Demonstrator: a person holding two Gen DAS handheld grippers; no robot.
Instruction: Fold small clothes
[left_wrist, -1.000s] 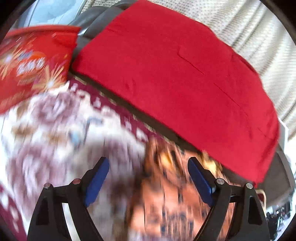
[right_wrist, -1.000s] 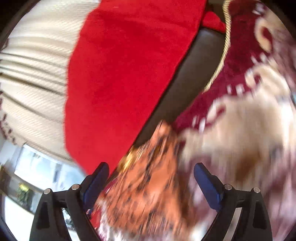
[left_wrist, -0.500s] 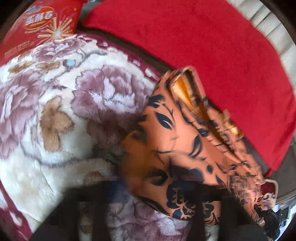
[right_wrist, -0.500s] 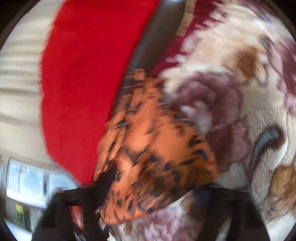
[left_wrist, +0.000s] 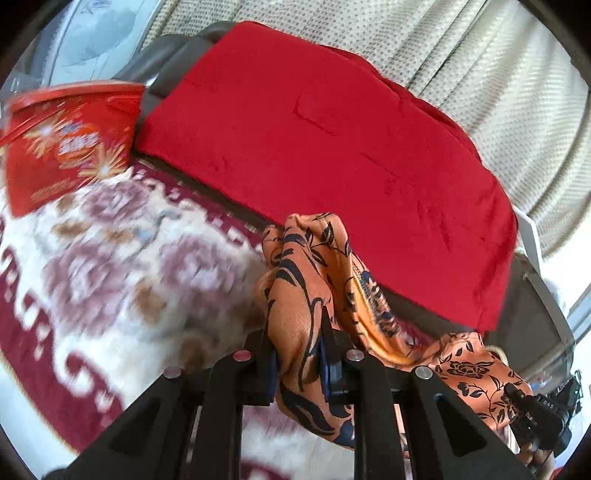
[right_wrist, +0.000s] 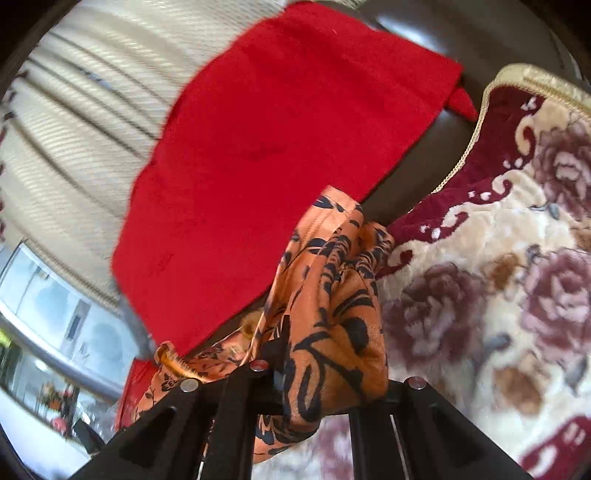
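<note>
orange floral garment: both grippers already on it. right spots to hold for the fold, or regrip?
Keep both grips. The left gripper and right gripper each pinch a bunched end of the orange floral garment, which hangs slack between them over the floral blanket. Holding opposite ends from above probably suits spreading it flat.

Orange floral cloth (right_wrist: 332, 314) hides the right tongs' (right_wrist: 325, 380) tips; floral blanket (left_wrist: 122, 266) is motion-blurred.
</note>
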